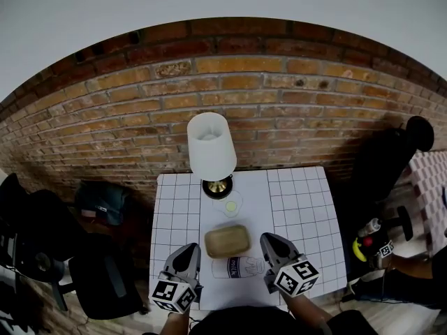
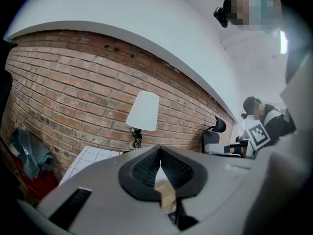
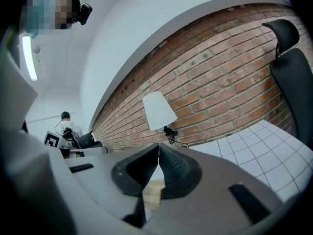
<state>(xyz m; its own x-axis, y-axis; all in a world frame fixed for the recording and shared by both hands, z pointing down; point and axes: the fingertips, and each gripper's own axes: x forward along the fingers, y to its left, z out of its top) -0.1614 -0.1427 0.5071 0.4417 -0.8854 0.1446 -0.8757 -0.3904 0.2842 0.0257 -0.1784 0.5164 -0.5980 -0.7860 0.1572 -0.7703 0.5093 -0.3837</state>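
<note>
On the white gridded table (image 1: 307,208) lies a shallow wooden tray (image 1: 227,241), just ahead of both grippers. My left gripper (image 1: 187,255) hovers at the tray's near left corner and my right gripper (image 1: 272,246) at its near right corner. Neither touches the tray. In the left gripper view the left gripper (image 2: 160,152) has its jaws meeting at the tips with nothing between them, and a sliver of the wooden tray (image 2: 166,196) shows below. The right gripper (image 3: 158,148) is likewise shut and empty, over the tray (image 3: 152,192). A milk-carton drawing (image 1: 237,266) lies flat between the grippers.
A lamp with a white shade (image 1: 211,146) stands at the table's far edge before a brick wall (image 1: 279,96). A small yellow-green disc (image 1: 230,206) lies between the lamp and the tray. Black chairs (image 1: 42,243) stand at the left. At the right sits a person (image 1: 412,264).
</note>
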